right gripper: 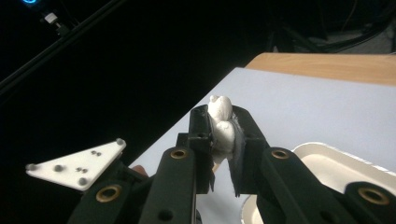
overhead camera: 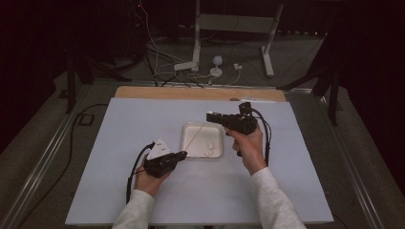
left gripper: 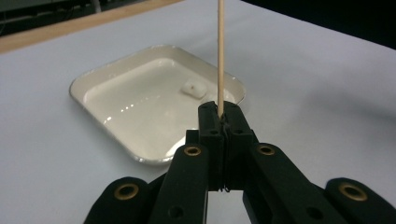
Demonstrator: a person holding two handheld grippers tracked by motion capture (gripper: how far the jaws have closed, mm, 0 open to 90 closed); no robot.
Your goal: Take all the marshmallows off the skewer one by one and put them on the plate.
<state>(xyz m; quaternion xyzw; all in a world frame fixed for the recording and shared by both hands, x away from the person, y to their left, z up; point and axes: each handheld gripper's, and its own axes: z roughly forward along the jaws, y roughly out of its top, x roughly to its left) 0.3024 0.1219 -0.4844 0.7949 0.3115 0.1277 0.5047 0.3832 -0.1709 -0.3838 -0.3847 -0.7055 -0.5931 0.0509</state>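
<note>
the table (overhead camera: pixel 119 157) gives wide bare room all around, its wooden far edge well clear of my hands. the white tray (overhead camera: pixel 191 143) sits mid-table, one soft white piece (left gripper: pixel 194 88) left in it. my left gripper (overhead camera: pixel 180 154) is clamped tight on a thin wooden skewer (left gripper: pixel 220 51) that slants up over the tray. my right gripper (overhead camera: pixel 211 116), raised beside the tray's far corner, pinches a white marshmallow-like lump (right gripper: pixel 220 123). i judge threading comes next: line the lump up with the skewer tip and push it on.
</note>
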